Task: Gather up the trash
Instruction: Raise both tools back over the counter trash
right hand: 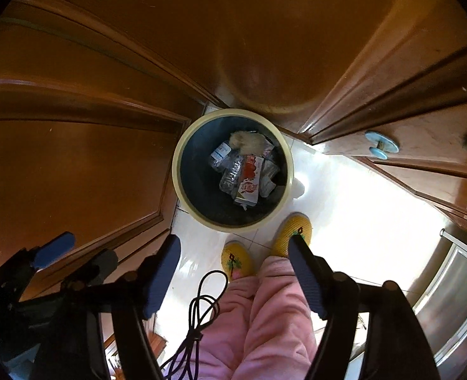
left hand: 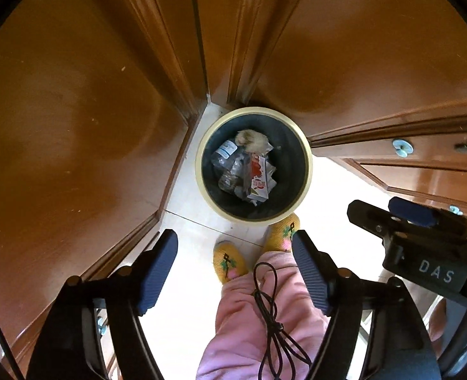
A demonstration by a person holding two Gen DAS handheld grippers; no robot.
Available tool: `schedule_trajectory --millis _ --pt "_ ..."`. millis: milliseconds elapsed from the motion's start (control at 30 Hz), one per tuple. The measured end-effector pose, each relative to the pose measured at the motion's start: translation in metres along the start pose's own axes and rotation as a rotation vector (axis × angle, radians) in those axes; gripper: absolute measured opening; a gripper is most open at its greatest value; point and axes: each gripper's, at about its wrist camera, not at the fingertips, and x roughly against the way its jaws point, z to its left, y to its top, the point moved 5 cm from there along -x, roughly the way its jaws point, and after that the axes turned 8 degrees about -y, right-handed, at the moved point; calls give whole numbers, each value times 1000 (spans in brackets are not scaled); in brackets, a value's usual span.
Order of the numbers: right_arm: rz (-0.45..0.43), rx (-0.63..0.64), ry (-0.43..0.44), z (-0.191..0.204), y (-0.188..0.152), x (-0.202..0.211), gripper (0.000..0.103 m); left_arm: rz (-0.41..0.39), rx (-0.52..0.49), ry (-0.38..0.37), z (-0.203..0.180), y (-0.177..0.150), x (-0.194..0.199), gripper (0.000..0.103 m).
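A round bin with a cream rim [left hand: 198, 164] [right hand: 175, 171] stands on the pale tiled floor in a corner of wooden panels, seen from straight above. Inside it lie a red-and-white carton [left hand: 258, 177] [right hand: 249, 180], a clear plastic bottle [left hand: 225, 155] [right hand: 230, 171] and a brownish crumpled wad [left hand: 251, 139]. My left gripper [left hand: 233, 237] hangs above the bin's near side, open, with nothing between its blue pads. My right gripper [right hand: 235, 242] hovers beside it, also open and holding nothing. Each shows in the other's view: the right gripper [left hand: 382, 209] and the left gripper [right hand: 81, 256].
Brown wooden doors and cabinet fronts [left hand: 75, 110] close in the bin on the left, back and right. A person's pink trousers [left hand: 252, 310] and yellow slippers [left hand: 228, 261] stand just before the bin. A black cable [left hand: 271, 316] dangles over the legs. A steel appliance [right hand: 455, 285] sits lower right.
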Motion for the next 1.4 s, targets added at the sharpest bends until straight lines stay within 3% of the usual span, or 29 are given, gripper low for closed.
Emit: schedule_trajectory --millis 433,800,1000,1400 --pt "-34 -25 22 -6 -30 31 72 -41 -59 12 -14 -19 46 79" --pt "-162 -80 27 -24 -66 138 76 -145 -152 -39 -59 -32 141 80" --pt "-288 -105 18 -38 -87 211 76 -276 -265 -59 -100 -37 218 82" --pt "-580 -114 -29 -54 -124 360 77 -612 -402 -114 -178 -27 379 92"
